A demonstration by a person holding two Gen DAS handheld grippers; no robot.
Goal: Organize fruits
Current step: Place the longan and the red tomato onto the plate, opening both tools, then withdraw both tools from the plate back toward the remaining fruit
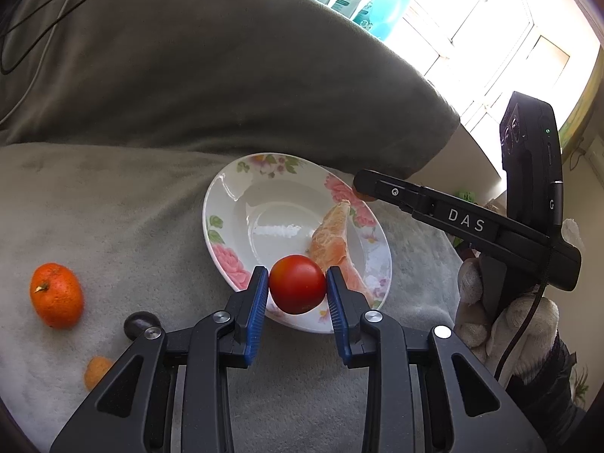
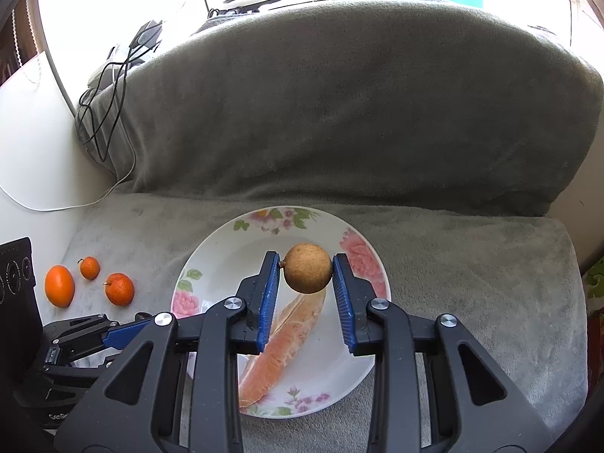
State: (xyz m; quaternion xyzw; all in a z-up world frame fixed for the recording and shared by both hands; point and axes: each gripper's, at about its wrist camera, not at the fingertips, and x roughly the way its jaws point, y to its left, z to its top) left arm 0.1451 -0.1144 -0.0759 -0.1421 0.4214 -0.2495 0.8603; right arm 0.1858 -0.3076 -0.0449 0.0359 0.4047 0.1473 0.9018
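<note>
Grey blanket; tomato btwn claw pads

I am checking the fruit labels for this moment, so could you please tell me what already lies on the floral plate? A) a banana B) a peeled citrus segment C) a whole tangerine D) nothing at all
B: a peeled citrus segment lies on the floral plate, while the left gripper holds a red tomato and the right gripper holds a brown round fruit above it.
</note>
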